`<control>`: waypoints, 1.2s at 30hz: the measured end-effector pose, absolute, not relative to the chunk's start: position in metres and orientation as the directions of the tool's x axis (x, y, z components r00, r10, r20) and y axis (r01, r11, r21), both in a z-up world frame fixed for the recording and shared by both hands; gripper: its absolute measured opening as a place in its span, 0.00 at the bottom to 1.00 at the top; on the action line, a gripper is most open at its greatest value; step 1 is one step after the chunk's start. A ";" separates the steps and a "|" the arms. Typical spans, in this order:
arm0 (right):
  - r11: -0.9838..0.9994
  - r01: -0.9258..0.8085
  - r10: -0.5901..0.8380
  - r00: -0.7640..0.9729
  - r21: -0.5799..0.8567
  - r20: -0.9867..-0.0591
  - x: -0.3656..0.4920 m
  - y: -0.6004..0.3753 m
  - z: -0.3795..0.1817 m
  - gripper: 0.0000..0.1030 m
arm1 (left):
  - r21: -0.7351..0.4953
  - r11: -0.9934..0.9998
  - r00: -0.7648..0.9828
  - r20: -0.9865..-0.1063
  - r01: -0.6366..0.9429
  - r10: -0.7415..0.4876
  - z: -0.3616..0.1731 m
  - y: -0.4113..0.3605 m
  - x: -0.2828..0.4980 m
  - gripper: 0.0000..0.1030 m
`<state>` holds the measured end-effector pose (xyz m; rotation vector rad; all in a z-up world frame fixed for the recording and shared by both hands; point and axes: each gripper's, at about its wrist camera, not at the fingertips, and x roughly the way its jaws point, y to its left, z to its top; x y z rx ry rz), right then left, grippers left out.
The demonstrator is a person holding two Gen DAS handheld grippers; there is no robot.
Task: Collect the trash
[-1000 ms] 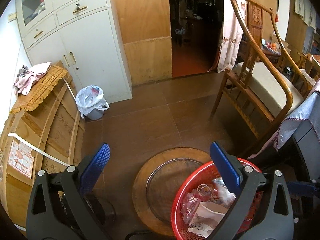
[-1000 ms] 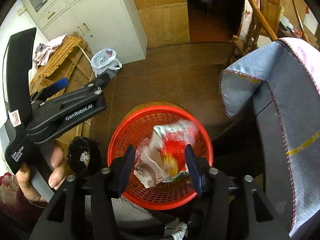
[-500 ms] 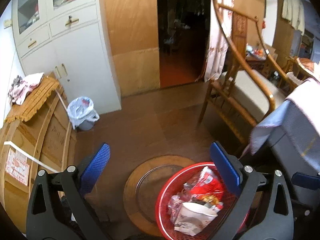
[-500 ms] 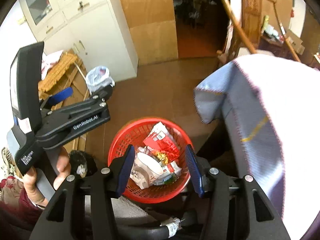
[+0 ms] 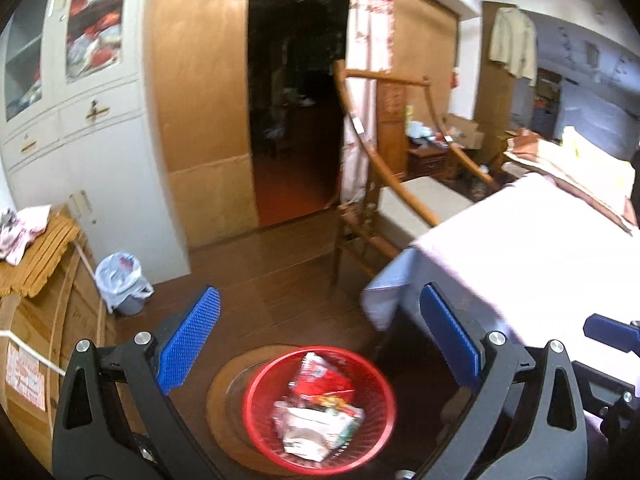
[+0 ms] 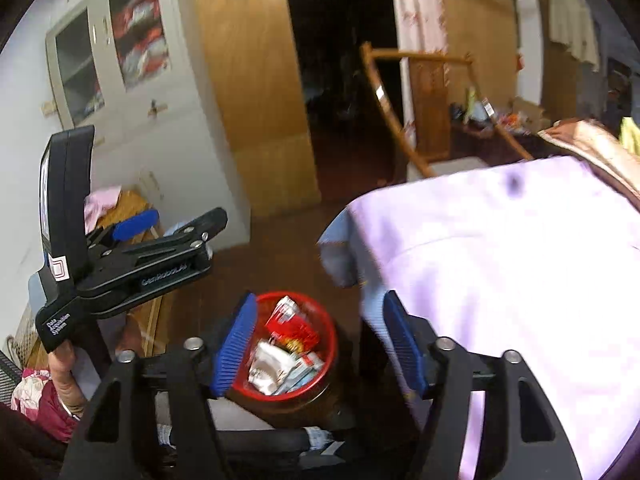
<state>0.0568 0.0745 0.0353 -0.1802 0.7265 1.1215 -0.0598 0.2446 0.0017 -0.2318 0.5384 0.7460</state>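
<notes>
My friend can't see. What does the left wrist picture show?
A red basket full of wrappers sits on the brown floor, seen between the open, empty blue jaws of the left gripper. A white-clothed table and wooden chair stand to the right.

The left tongs (image 6: pixel 132 226), seen from the right wrist, carry "GenRobot.AI" in white along the side arm and "Data Acquisition System" on the handle; other labels are unreadable.
</notes>
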 end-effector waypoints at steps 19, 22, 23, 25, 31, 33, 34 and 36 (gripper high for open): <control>0.336 -0.922 0.830 0.195 0.190 -0.522 0.021 0.010 0.043 0.92 | 0.012 0.556 0.417 -0.648 -0.831 0.638 0.005 0.188 -0.125 0.94; 0.344 -0.923 0.808 0.197 0.172 -0.555 0.011 0.020 0.034 0.93 | 0.011 0.570 0.417 -0.669 -0.821 0.615 -0.012 0.196 -0.125 0.94; 0.348 -0.922 0.795 0.195 0.169 -0.574 0.008 0.027 0.030 0.93 | 0.021 0.573 0.411 -0.676 -0.820 0.612 -0.018 0.199 -0.126 0.94; 0.355 -0.920 0.766 0.185 0.166 -0.615 0.002 0.040 0.018 0.93 | 0.042 0.573 0.391 -0.690 -0.818 0.609 -0.033 0.209 -0.127 0.94; 0.390 -0.904 0.654 0.139 0.174 -0.743 0.000 0.085 -0.022 0.93 | 0.019 0.573 0.360 -0.760 -0.819 0.540 -0.074 0.247 -0.130 0.94; 0.396 -0.902 0.622 0.129 0.169 -0.772 0.000 0.098 -0.031 0.93 | -0.017 0.578 0.370 -0.783 -0.816 0.500 -0.087 0.260 -0.130 0.94; 0.401 -0.902 0.604 0.127 0.162 -0.787 0.001 0.107 -0.037 0.93 | -0.024 0.578 0.371 -0.789 -0.816 0.491 -0.092 0.265 -0.129 0.94; 0.407 -0.901 0.574 0.124 0.151 -0.809 0.002 0.121 -0.047 0.93 | -0.021 0.577 0.361 -0.798 -0.816 0.482 -0.101 0.274 -0.125 0.94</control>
